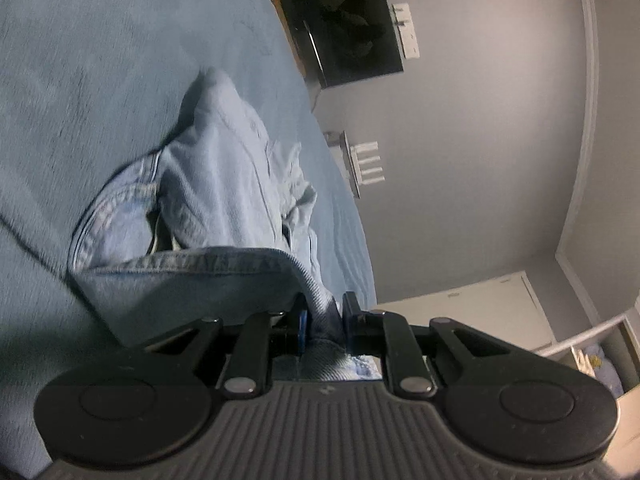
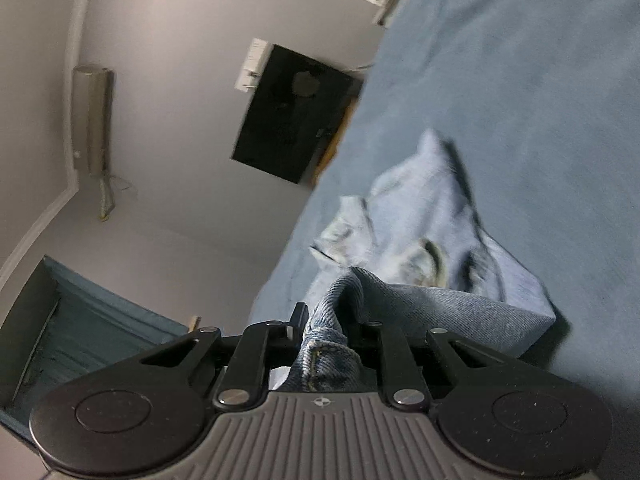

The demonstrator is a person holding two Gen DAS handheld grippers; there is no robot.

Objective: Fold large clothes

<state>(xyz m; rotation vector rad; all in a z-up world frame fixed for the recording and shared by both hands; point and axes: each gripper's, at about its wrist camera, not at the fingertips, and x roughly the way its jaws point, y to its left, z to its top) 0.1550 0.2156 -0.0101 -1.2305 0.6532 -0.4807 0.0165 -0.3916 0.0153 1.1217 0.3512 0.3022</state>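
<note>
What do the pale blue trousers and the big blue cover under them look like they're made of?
The trousers look like faded denim: diagonal twill weave, stitched hems and seams, matte surface. The cover looks like a soft, matte woven or slightly napped bedspread, judging by its fuzzy, even texture; blur leaves the fibre open.

Both wrist views rolled sideways, looking nearly level along the fingers, close over the bed (image 1: 100,60). Shared: jeans (image 1: 224,184), wall TV (image 1: 344,20).
</note>
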